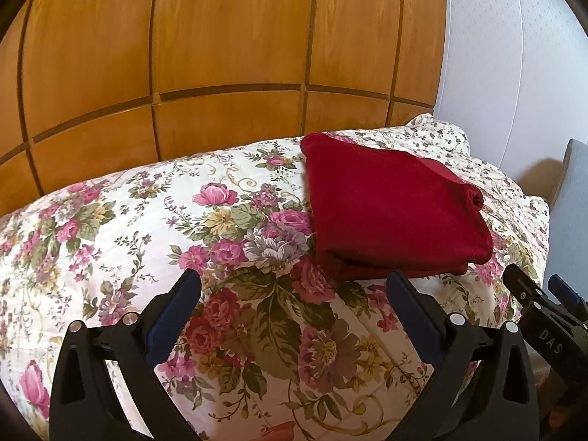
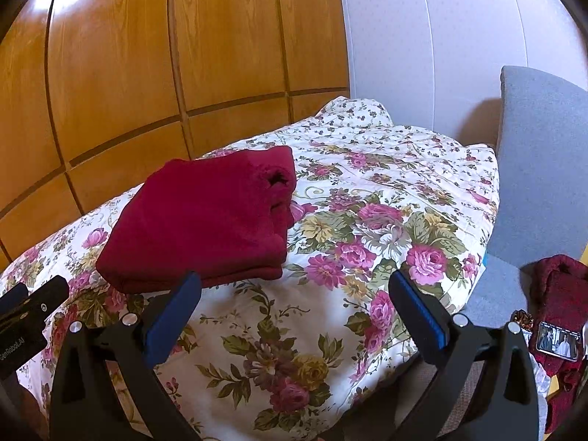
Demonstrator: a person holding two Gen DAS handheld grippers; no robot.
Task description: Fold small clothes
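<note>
A dark red garment (image 1: 393, 209) lies folded in a neat thick rectangle on the floral bedspread (image 1: 147, 228). It also shows in the right wrist view (image 2: 205, 220), left of centre. My left gripper (image 1: 294, 279) is open and empty, held just short of the garment's near edge. My right gripper (image 2: 294, 283) is open and empty, near the garment's front right corner. The right gripper (image 1: 544, 305) also shows at the right edge of the left wrist view, and the left gripper (image 2: 25, 305) at the left edge of the right wrist view.
A wooden panelled wardrobe (image 1: 220, 55) runs behind the bed. A grey chair (image 2: 544, 169) stands at the bed's right side, with another dark red cloth (image 2: 562, 294) and a phone (image 2: 558, 341) on it. A white wall (image 2: 441, 36) is behind.
</note>
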